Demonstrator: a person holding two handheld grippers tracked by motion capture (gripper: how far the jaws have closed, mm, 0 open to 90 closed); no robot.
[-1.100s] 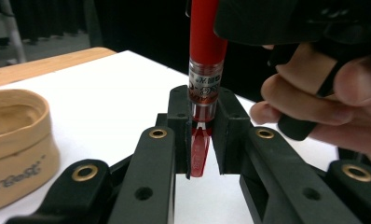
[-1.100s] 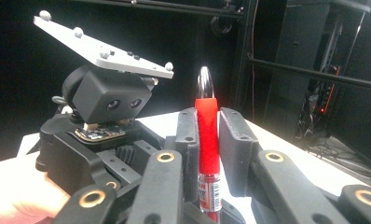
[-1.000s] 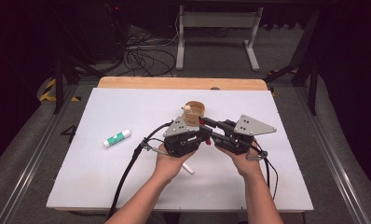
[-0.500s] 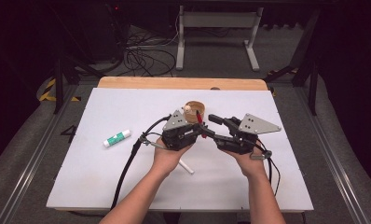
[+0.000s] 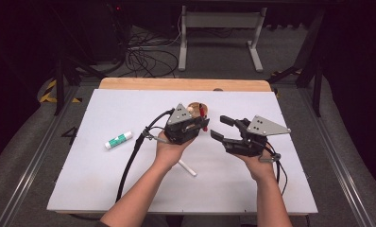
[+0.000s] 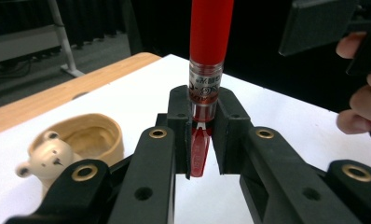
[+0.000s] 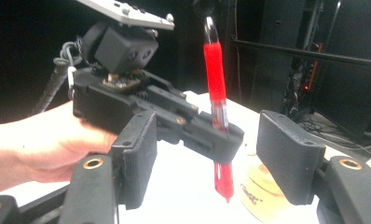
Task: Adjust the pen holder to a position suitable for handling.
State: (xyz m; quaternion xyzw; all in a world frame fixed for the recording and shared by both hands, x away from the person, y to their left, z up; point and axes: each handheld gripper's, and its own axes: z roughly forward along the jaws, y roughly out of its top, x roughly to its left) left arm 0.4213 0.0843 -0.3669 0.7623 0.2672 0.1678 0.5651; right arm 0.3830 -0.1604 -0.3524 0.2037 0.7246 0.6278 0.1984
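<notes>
My left gripper (image 5: pixel 203 124) is shut on a red pen (image 6: pixel 206 70), which stands upright between its jaws with its tip pointing down. In the right gripper view the red pen (image 7: pixel 215 79) and the left gripper (image 7: pixel 174 116) are just ahead of my right gripper (image 7: pixel 211 156). My right gripper (image 5: pixel 220 127) is open with nothing in it, a short way to the right of the left one. A tan bear-shaped cup (image 5: pixel 194 107) sits on the white table top (image 5: pixel 96 113) right behind the left gripper. The same cup (image 6: pixel 81 140) appears beside the left jaws.
A green-and-white glue stick (image 5: pixel 118 140) lies left of the hands. A white stick (image 5: pixel 187 168) lies by the left wrist. Black cables (image 5: pixel 134 156) trail from the left gripper. A wooden strip (image 5: pixel 129 84) edges the far side of the table.
My right gripper has pulled back to the right, away from the left gripper and the pen, and its jaws stand open. The left gripper keeps the red pen and has hardly moved.
</notes>
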